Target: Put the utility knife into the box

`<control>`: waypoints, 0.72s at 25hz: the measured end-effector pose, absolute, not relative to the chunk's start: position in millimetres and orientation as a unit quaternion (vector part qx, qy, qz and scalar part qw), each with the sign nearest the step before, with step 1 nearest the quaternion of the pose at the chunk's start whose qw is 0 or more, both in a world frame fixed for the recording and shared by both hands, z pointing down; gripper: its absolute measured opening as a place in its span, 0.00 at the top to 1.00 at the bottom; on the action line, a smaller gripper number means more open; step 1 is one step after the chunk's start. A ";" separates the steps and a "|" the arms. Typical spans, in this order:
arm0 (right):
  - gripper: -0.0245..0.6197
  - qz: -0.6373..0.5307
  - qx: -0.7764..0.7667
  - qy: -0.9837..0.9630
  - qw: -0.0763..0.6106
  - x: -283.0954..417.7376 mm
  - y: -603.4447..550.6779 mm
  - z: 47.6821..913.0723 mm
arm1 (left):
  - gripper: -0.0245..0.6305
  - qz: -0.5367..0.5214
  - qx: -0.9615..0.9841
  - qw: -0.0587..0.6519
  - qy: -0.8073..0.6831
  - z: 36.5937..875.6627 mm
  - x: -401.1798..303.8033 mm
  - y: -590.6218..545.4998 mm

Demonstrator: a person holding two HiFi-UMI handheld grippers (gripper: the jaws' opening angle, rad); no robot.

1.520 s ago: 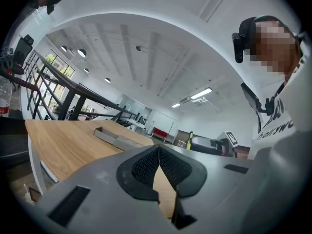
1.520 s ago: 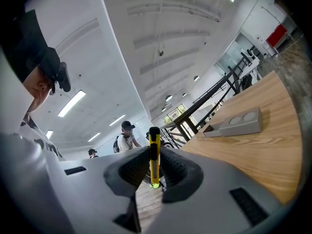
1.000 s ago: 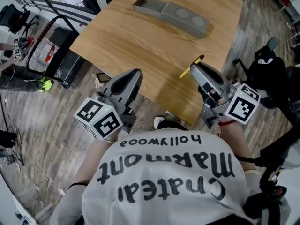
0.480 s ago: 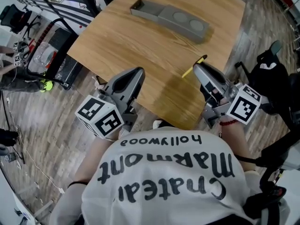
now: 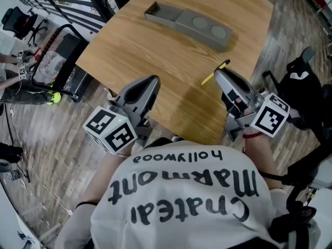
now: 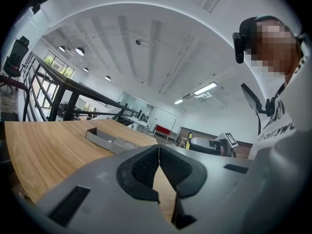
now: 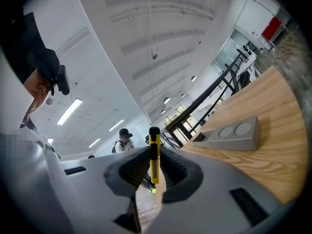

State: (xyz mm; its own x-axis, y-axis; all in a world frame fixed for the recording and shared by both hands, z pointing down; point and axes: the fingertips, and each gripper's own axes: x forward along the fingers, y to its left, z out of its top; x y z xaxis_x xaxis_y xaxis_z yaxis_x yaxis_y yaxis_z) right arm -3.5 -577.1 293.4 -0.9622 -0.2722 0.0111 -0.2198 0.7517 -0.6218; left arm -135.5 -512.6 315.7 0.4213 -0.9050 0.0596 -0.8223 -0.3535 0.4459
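A yellow and black utility knife (image 5: 215, 72) (image 7: 154, 155) sticks out from the tip of my right gripper (image 5: 219, 74) (image 7: 154, 165), which is shut on it above the near right part of the wooden table (image 5: 155, 45). The long grey box (image 5: 188, 23) (image 7: 230, 133) (image 6: 111, 140) lies at the table's far side, its open compartment at the left end. My left gripper (image 5: 149, 82) (image 6: 158, 156) hangs over the table's near edge, shut with nothing between its pads.
Wood-plank floor surrounds the table. A black cart (image 5: 59, 61) with a clear bag stands to the left, and black chairs (image 5: 303, 87) sit to the right. A person (image 7: 124, 140) stands far off in the right gripper view.
Both grippers and the knife have held their place. The view has shifted slightly, so the table and box sit a little higher in the frame.
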 end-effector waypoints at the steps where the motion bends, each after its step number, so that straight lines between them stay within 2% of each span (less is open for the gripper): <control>1: 0.86 -0.326 -0.132 0.935 0.041 -4.9 -578.9 292.1 | 0.95 -0.099 0.817 0.208 -0.528 314.0 -136.6 -514.4; 18: 0.86 -0.319 -0.183 0.928 0.065 -8.8 -593.4 291.5 | 0.95 -0.089 0.840 0.221 -0.488 326.1 -149.7 -539.2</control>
State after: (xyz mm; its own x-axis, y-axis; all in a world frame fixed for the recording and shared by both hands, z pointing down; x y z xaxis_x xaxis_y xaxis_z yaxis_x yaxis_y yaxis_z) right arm -8.8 -593.4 291.5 -0.9243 -0.3817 -0.0046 -0.2983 0.7298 -0.6152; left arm -149.7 -539.2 326.1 0.5077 -0.8589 0.0666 -0.7806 -0.4260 0.4574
